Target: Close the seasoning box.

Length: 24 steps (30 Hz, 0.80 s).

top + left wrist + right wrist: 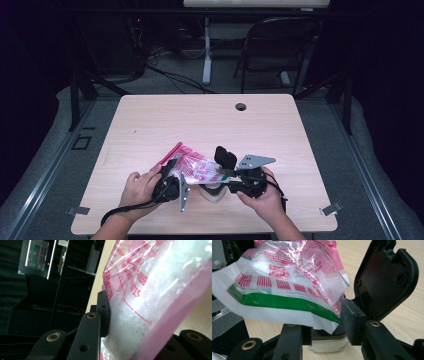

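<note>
A clear plastic bag (192, 167) with red print, a pink strip and a white powdery fill hangs just above the table between both hands. My left gripper (172, 176) is shut on its pink end; in the left gripper view the bag (155, 285) is pressed against the left jaw's pad (103, 312). My right gripper (325, 326) stands open, with the bag's white, green-striped corner (287, 305) lying between its jaws. Under the bag sits a white container (327, 343) with its black flip lid (387, 277) raised.
The light wood table (200, 120) has a round cable hole (241, 106) near its far edge. Metal clips (331, 209) sit at the near corners. A folding chair (280, 45) and a desk leg stand beyond the table.
</note>
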Each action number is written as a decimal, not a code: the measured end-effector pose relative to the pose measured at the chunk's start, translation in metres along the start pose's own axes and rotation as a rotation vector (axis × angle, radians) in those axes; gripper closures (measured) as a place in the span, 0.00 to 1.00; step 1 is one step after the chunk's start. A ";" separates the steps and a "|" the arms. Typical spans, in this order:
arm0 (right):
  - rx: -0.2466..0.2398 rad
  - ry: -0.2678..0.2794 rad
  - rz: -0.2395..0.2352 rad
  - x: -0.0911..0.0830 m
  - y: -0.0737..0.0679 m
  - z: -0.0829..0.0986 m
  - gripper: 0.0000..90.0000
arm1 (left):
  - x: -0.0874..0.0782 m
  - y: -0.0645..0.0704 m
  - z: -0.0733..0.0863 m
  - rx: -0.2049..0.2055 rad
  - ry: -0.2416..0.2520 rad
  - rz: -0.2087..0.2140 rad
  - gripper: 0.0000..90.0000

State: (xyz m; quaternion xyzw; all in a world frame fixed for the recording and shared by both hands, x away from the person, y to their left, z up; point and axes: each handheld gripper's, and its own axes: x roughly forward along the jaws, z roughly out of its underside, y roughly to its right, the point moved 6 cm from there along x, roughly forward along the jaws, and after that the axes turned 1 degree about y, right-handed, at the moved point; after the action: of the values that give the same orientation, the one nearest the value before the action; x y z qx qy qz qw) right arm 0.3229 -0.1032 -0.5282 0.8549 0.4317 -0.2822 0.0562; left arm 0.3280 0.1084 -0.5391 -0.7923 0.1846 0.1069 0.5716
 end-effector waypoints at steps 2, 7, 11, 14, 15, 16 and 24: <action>0.002 0.005 0.002 0.000 -0.001 0.000 0.71 | 0.000 0.001 0.002 -0.015 0.001 0.000 0.89; -0.002 -0.001 0.010 0.001 0.000 0.000 0.68 | 0.000 0.002 0.007 -0.067 0.001 0.014 0.89; 0.001 0.007 0.022 0.001 0.000 0.000 0.66 | 0.000 0.005 0.011 -0.094 0.003 0.034 0.89; 0.011 0.012 0.020 0.001 0.001 0.000 0.66 | 0.001 0.006 0.015 -0.119 0.002 0.051 0.89; 0.009 0.011 0.022 0.001 0.001 0.000 0.66 | 0.001 0.007 0.016 -0.129 0.001 0.056 0.89; 0.010 0.013 0.022 0.001 0.001 -0.001 0.65 | 0.001 0.007 0.018 -0.140 0.001 0.063 0.89; 0.011 0.009 0.017 0.002 0.000 0.000 0.64 | 0.001 0.010 0.023 -0.212 0.015 0.091 0.89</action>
State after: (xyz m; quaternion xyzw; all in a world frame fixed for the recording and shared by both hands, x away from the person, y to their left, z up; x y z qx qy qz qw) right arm 0.3242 -0.1021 -0.5295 0.8600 0.4230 -0.2804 0.0522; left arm 0.3259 0.1274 -0.5559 -0.8399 0.2125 0.1458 0.4776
